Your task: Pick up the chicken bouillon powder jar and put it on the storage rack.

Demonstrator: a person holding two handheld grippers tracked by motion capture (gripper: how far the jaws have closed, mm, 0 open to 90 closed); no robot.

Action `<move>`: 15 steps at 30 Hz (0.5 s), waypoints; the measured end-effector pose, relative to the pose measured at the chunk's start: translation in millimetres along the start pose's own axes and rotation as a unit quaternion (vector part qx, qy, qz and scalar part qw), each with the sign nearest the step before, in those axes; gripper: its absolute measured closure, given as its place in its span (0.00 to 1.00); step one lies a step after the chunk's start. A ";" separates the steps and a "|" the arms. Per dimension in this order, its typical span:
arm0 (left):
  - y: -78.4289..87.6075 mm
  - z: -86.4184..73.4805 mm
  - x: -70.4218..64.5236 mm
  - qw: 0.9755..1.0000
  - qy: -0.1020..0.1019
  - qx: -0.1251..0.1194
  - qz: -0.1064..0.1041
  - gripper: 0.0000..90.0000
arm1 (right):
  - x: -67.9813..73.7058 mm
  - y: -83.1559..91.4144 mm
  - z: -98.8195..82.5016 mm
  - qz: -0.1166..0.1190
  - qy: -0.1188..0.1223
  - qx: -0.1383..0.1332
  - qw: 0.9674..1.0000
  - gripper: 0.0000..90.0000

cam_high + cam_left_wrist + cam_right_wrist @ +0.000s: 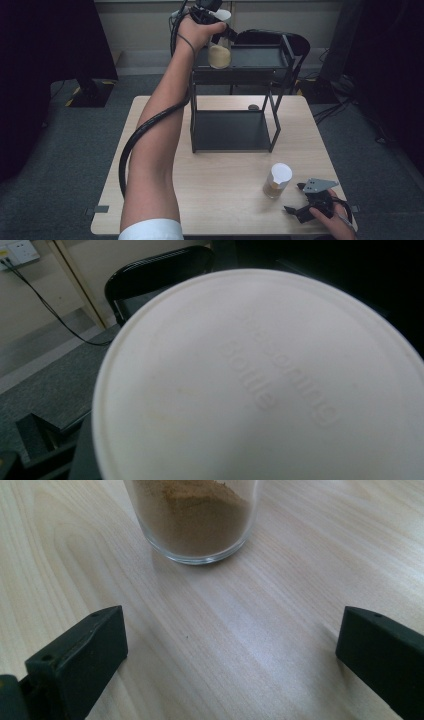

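Note:
A glass jar of pale tan powder (219, 56) hangs at the left end of the black rack's top shelf (257, 56). My left gripper (216, 22) is shut on it from above, and whether the jar touches the shelf I cannot tell. Its white lid (260, 385), embossed with lettering, sits right before the left gripper view's camera and hides the jaws. A second jar (277, 181) with darker brown powder and a white lid stands on the table's front right. Just right of it, my right gripper (294, 197) rests open, its jaws (227, 650) spread wide toward that jar (192, 515) and apart from it.
The two-tier rack has a lower shelf (230, 130) resting on the wooden table (210, 200). A small dark object (253, 106) lies on the table behind the rack. A black chair (280, 37) stands beyond the table's far edge.

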State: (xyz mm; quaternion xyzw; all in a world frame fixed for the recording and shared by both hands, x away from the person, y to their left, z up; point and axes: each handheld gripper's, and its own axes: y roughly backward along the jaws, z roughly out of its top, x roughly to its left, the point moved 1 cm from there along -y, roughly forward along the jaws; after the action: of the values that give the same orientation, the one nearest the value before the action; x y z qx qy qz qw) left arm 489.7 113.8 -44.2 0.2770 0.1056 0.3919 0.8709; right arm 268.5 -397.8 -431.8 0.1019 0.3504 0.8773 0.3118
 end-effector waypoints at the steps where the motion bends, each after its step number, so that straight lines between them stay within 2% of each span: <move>1: -1.2 1.2 0.0 1.000 -0.001 0.001 0.003 0.40 | 0.0 0.0 0.0 0.000 0.000 0.000 1.000 0.00; 7: -9.5 4.5 1.7 1.000 0.003 0.001 0.018 0.40 | 0.0 0.0 0.0 0.000 0.000 0.000 1.000 0.00; 15: -19.3 5.6 2.0 1.000 0.005 0.006 0.021 0.39 | 0.1 0.0 0.0 0.000 0.000 0.000 1.000 0.00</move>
State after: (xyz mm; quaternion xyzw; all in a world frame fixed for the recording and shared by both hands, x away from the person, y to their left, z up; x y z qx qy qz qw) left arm 505.4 102.6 -50.4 0.2823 0.1058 0.4110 0.8603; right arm 268.4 -397.7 -431.8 0.1018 0.3505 0.8772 0.3119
